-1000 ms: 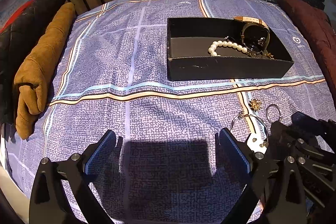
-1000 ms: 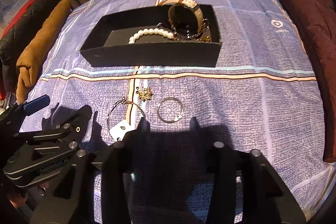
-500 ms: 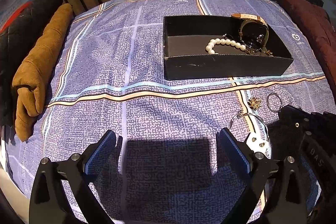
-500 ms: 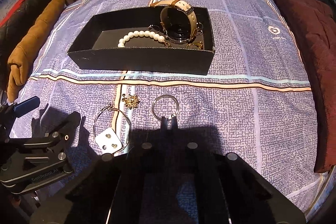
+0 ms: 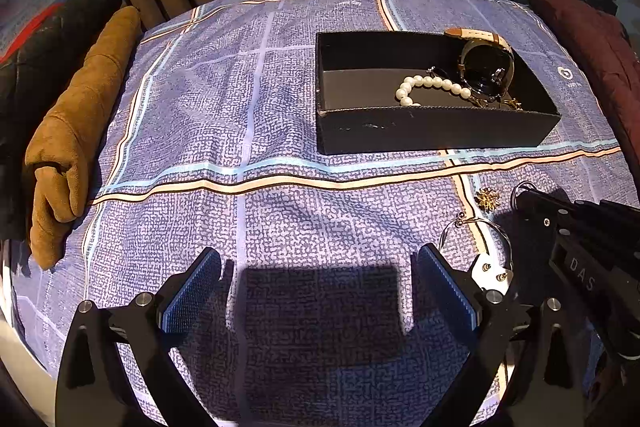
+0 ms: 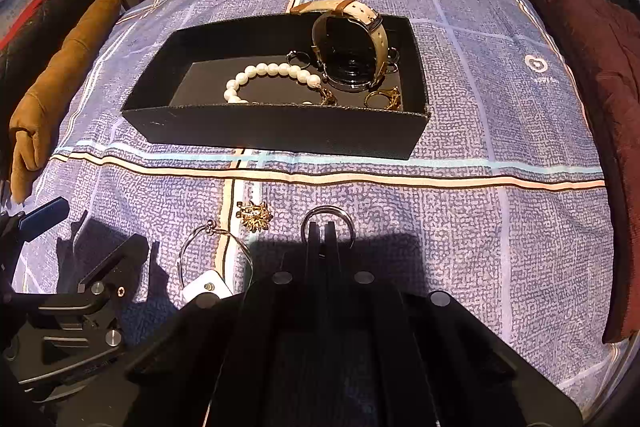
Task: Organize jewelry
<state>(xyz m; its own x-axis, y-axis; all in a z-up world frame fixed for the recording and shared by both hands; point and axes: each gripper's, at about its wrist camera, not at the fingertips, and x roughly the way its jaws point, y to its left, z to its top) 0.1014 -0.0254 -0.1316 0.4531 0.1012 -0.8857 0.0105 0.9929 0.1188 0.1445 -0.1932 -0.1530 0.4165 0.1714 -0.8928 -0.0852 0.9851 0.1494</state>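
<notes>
Box, one; watch, one.

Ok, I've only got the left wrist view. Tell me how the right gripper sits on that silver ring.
Observer: The right gripper is shut, with its tips over the near rim of the silver ring.
Operator: Say whether it's lifted.
Observer: No, the ring lies flat on the bedspread. I cannot tell whether the tips pinch it.
Operator: Check the gold brooch.
Observer: The gold brooch lies beside the ring, not touching it or the gripper.
</notes>
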